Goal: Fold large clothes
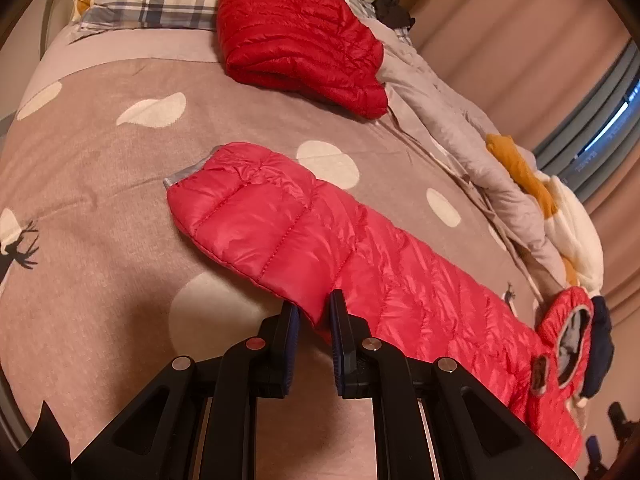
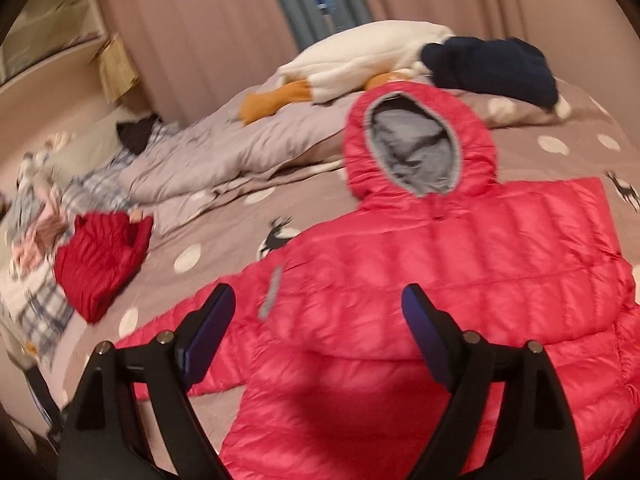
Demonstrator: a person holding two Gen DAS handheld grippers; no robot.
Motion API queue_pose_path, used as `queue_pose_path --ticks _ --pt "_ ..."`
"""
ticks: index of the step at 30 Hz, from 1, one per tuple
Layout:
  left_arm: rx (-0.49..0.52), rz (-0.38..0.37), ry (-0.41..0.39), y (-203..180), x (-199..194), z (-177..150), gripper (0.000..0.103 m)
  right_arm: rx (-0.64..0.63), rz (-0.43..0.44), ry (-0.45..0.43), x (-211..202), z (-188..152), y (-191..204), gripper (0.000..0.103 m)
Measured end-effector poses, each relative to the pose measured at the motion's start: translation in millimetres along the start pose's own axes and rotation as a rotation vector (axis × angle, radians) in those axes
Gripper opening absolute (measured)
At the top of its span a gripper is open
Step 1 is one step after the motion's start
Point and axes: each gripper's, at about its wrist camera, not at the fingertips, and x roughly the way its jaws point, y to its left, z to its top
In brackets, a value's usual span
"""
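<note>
A pink-red hooded puffer jacket (image 2: 440, 264) lies spread on the bed, its grey-lined hood (image 2: 416, 152) toward the far side. In the left wrist view one sleeve (image 1: 256, 216) stretches out across the cover to its cuff. My left gripper (image 1: 316, 314) is shut on the lower edge of that sleeve, with the fabric pinched between the pads. My right gripper (image 2: 318, 292) is open and hovers over the jacket's body, nothing touching its fingers (image 2: 416, 308). The right wrist view is blurred.
A folded darker red puffer jacket (image 1: 300, 40) lies near the plaid pillow (image 1: 160, 0). A rumpled grey duvet (image 2: 224, 148), a white and orange plush toy (image 2: 360, 64) and a navy garment (image 2: 492, 68) line the far side of the dotted brown bed cover (image 1: 100, 200).
</note>
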Motion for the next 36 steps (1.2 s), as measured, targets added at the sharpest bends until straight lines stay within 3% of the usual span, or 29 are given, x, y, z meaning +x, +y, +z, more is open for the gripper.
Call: queue_pose_path --ticks 4,10,13,22,26,36 --pt "0.000 0.011 -0.002 -1 1 -1 0.010 0.032 -0.076 -0.007 -13 12 -19 0.091" --pt "-0.026 0.021 -0.003 -2 2 -3 0.010 -0.062 -0.212 -0.034 -32 19 -32 0.092" --pt "-0.023 0.025 -0.006 -4 2 -2 0.010 -0.115 -0.319 -0.047 -39 21 -38 0.093" --pt "0.043 0.060 -0.013 -8 6 -6 0.010 -0.121 -0.378 -0.051 -47 31 -80 0.101" --pt "0.043 0.064 -0.011 -7 7 -5 0.010 -0.196 -0.492 0.015 -25 30 -96 0.101" --pt "0.090 0.116 -0.028 -16 12 -8 0.011 -0.040 -0.479 0.150 32 11 -159 0.101"
